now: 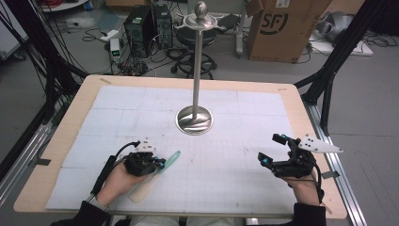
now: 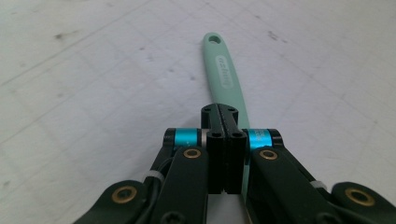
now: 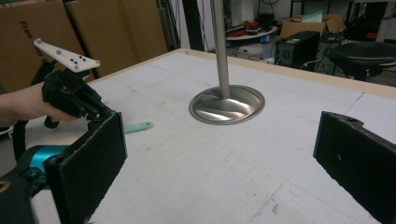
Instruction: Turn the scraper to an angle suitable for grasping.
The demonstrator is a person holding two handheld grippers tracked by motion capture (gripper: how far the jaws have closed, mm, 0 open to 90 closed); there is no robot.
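A utensil with a mint-green handle [image 1: 173, 158] and a pale beige blade [image 1: 141, 189] lies slanted at the table's front left. My left gripper [image 1: 162, 165] sits over its middle, jaws shut together, the handle [image 2: 224, 70] running out from under their tips. The right gripper view shows that gripper [image 3: 109, 114] in a hand, with the green handle end [image 3: 138, 126] poking out past it. My right gripper [image 1: 272, 148] hovers at the front right, jaws wide open with nothing between them [image 3: 219, 158].
A steel stand with a round base [image 1: 194, 120] and a tall pole [image 1: 198, 70] rises at the table's middle, its base [image 3: 227, 105] ahead of my right gripper. A white gridded mat [image 1: 235, 155] covers the wooden table [image 1: 75, 113]. Boxes, computers and a stool stand behind.
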